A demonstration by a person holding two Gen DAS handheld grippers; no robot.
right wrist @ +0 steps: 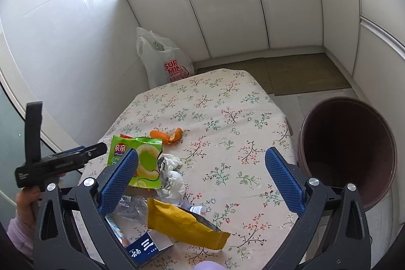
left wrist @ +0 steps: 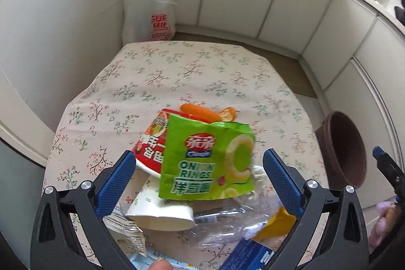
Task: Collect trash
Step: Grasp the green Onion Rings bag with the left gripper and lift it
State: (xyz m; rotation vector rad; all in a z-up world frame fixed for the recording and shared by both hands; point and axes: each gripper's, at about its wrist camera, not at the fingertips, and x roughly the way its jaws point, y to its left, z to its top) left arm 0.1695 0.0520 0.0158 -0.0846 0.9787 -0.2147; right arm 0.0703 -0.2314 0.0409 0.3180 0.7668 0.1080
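Note:
A pile of trash lies on the floral tablecloth (left wrist: 177, 72). On top rests a green onion-rings bag (left wrist: 206, 158) over a red noodle cup (left wrist: 149, 143), with a white paper cup (left wrist: 159, 215), a clear plastic bottle (left wrist: 227, 224) and orange peel (left wrist: 202, 113) around it. My left gripper (left wrist: 198, 181) stands open just above the green bag. My right gripper (right wrist: 201, 181) is open too, over crumpled white tissue (right wrist: 174, 176), a yellow wrapper (right wrist: 184, 227) and a blue box (right wrist: 144, 252). The green bag (right wrist: 141, 163) lies partly behind its left finger.
A brown trash bin (right wrist: 351, 146) stands on the floor off the table's right edge. A white shopping bag (right wrist: 164, 62) leans in the far corner by the wall. White cabinets line the back and right. The other gripper's black body (right wrist: 58, 163) shows at the left.

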